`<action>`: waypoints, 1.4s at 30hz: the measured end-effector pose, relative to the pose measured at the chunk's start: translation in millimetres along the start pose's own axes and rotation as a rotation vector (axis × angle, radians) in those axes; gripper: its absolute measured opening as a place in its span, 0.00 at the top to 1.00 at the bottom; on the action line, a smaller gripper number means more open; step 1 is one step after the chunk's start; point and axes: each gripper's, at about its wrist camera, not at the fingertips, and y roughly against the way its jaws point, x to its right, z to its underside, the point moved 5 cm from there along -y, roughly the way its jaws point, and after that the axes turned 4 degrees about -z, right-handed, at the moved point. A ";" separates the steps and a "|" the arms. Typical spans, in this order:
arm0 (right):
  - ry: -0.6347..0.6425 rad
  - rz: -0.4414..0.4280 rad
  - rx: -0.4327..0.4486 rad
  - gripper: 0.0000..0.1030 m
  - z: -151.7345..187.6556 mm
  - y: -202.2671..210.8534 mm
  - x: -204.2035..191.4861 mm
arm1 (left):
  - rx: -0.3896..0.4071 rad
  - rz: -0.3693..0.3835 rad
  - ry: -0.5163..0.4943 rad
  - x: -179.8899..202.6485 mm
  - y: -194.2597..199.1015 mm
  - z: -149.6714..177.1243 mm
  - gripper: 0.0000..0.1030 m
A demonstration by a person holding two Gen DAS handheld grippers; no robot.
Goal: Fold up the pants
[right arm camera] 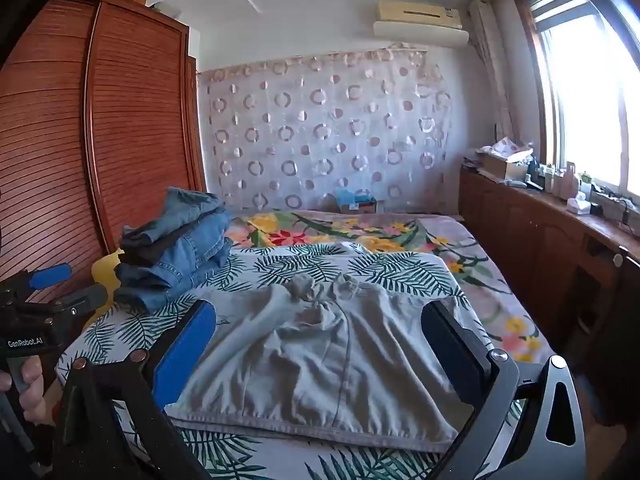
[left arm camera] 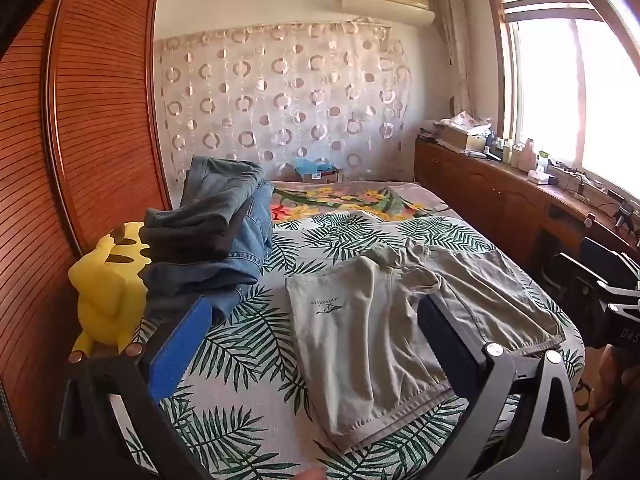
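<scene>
I held both grippers spread wide and empty above the pale grey-green cotton shorts (right arm camera: 320, 364), which lay flat on the palm-leaf bedsheet (left arm camera: 248, 344). The left gripper (left arm camera: 316, 336) and right gripper (right arm camera: 320, 344) each hovered over cloth. Hems faced me, the bunched waistband pointed toward the headboard wall, long axis running away. I judged a clean fold needed both hem corners pinched evenly.

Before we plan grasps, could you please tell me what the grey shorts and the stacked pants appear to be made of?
Grey shorts: probably soft matte cotton knit; they lie limp with fine wrinkles. Stacked pants: mostly blue denim, judging by faded colour and stitched hems; one dark pair looks unclear.
</scene>
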 end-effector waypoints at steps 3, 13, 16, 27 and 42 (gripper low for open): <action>-0.010 0.000 -0.002 0.00 0.4 -0.5 0.8 | -0.001 0.001 0.000 -0.2 -0.1 0.1 0.00; 0.005 0.005 0.011 0.00 -1.9 6.0 -3.3 | 0.005 -0.002 0.000 -0.3 0.2 -0.3 0.00; 0.002 0.003 0.013 0.00 -0.5 2.2 -1.1 | 0.006 -0.004 0.000 1.2 3.5 -1.6 0.00; 0.005 0.003 0.021 0.00 -1.0 2.2 -1.2 | 0.010 -0.006 0.006 -4.4 8.7 -3.1 0.00; 0.005 0.003 0.024 0.00 -1.6 2.1 -1.0 | 0.018 -0.009 0.010 -6.0 13.0 -7.1 0.00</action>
